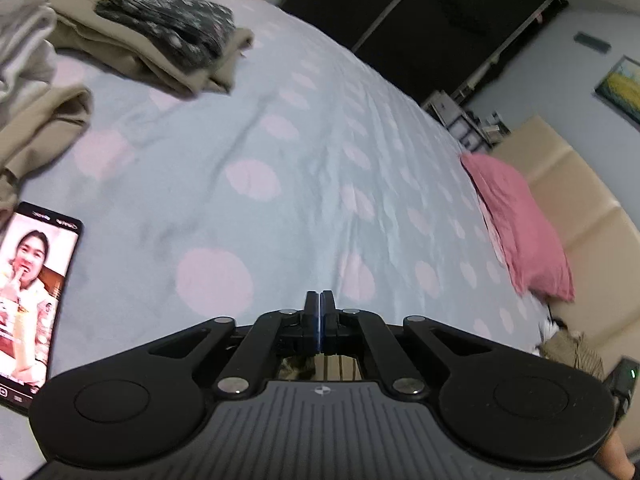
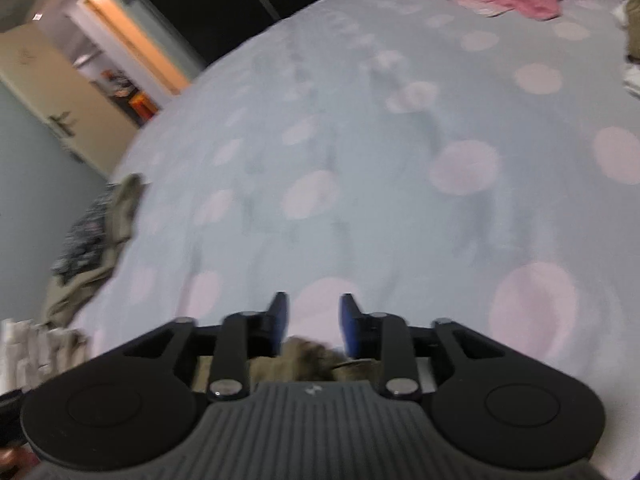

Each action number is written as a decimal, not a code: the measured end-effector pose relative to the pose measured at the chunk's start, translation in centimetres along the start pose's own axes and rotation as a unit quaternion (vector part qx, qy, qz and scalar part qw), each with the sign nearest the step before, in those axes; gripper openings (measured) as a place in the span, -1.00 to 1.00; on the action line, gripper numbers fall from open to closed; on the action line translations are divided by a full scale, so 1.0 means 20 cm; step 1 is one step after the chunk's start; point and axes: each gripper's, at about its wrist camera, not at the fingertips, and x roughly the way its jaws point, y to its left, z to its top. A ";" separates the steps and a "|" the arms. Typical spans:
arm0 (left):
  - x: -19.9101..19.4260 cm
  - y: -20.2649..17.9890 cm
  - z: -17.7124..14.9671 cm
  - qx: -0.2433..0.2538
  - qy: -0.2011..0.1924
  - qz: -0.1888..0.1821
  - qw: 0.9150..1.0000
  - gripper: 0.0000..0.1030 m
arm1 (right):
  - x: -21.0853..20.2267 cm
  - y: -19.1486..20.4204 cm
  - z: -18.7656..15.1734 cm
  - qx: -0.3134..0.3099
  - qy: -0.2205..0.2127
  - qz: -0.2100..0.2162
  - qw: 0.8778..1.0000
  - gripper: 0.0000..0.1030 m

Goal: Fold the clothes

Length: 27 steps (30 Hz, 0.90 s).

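The clothes lie in loose heaps near one edge of the bed. In the left wrist view a dark grey speckled knit garment (image 1: pixel 168 20) rests on top of a folded khaki-beige cloth garment (image 1: pixel 160 62), both near the far left corner of the bed. Just beside them, at the left edge, sits a crumpled white fabric piece (image 1: pixel 22 40), and below it a second rumpled khaki-beige garment (image 1: pixel 44 132) trails toward the near edge. The right wrist view shows the same heap at the bed's left edge, blurred: the dark speckled garment (image 2: pixel 82 236) on khaki cloth (image 2: pixel 124 204), with white fabric (image 2: pixel 28 344) nearer.

The left gripper (image 1: pixel 320 300) hangs over the bare middle of the bed with its two black fingers pressed together, blue pads touching, nothing between them. The right gripper (image 2: pixel 313 312) hangs over the bed as well, its blue-padded fingers parted with a clear gap; a brownish mottled fabric shows just behind and below the fingers, but whether it touches them cannot be told.

The bed carries a pale blue sheet with large pink polka dots (image 1: pixel 320 160). A black smartphone with a lit screen (image 1: pixel 34 304) lies flat near the left edge. A pink pillow (image 1: pixel 520 224) sits at the right edge, against a beige padded headboard (image 1: pixel 580 200).
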 end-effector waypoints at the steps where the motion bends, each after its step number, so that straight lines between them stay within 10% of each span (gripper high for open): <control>1: 0.00 0.00 0.00 -0.008 0.010 -0.006 1.000 -1.00 | -0.02 0.02 -0.01 -0.013 0.004 0.004 1.000 -0.14; 8: -0.07 -0.13 -0.25 0.086 0.093 -0.030 0.991 -0.75 | -0.21 0.22 -0.24 -0.219 0.042 -0.010 0.975 -0.15; 13: -0.05 -0.17 -0.43 0.158 0.125 -0.019 0.979 -0.74 | -0.21 0.18 -0.27 -0.221 0.058 -0.008 0.974 -0.15; 17: 0.02 -0.18 -0.48 0.194 0.157 -0.019 0.968 -1.00 | -0.25 0.15 -0.24 -0.192 0.062 0.004 0.979 -0.88; 27: -0.24 -0.01 -0.24 0.134 0.054 0.018 0.989 -1.00 | -0.30 0.07 -0.16 -0.125 0.077 0.029 0.989 -0.95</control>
